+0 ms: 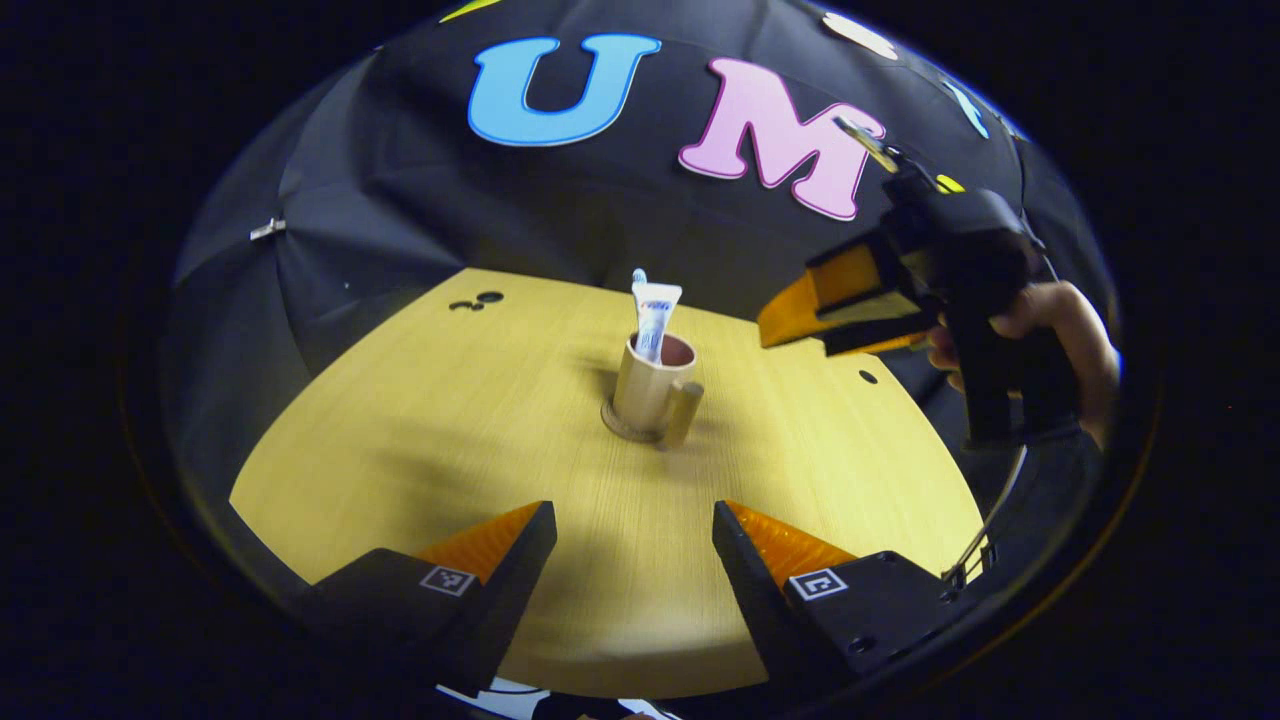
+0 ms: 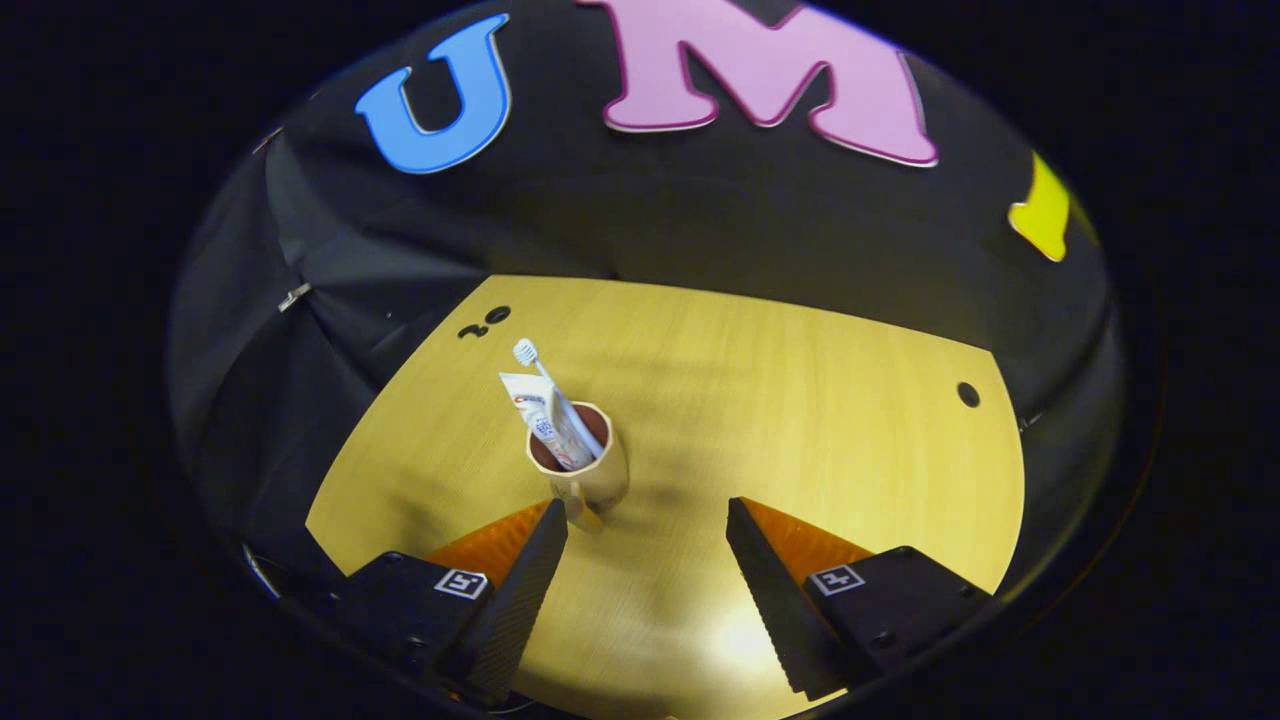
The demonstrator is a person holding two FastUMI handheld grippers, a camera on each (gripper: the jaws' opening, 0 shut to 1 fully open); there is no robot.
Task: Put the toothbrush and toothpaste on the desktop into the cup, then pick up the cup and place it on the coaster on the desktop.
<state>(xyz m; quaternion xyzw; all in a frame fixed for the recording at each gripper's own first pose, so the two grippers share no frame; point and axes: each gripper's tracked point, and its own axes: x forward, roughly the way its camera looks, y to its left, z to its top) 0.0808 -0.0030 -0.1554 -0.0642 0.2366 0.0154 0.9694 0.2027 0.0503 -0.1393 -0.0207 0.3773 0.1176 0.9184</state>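
Observation:
A tan wooden cup (image 1: 648, 388) with a handle stands upright on a round brown coaster (image 1: 622, 424) near the middle of the desktop. A white toothpaste tube (image 1: 655, 316) sticks up out of it. In the right gripper view the cup (image 2: 598, 475) holds the toothpaste (image 2: 543, 418) and a white toothbrush (image 2: 530, 357), both leaning left. My left gripper (image 1: 635, 545) is open, low over the table's near part, well short of the cup. My right gripper (image 2: 647, 545) is open just right of and behind the cup, with nothing between its fingers; it also hangs raised at the right (image 1: 800, 332).
The yellow wooden table (image 1: 450, 440) has small dark holes at its far left (image 1: 480, 300) and right (image 1: 868, 377). A hand (image 1: 1060, 320) holds the right gripper's grip. Black cloth walls rise close behind the table (image 2: 800, 400).

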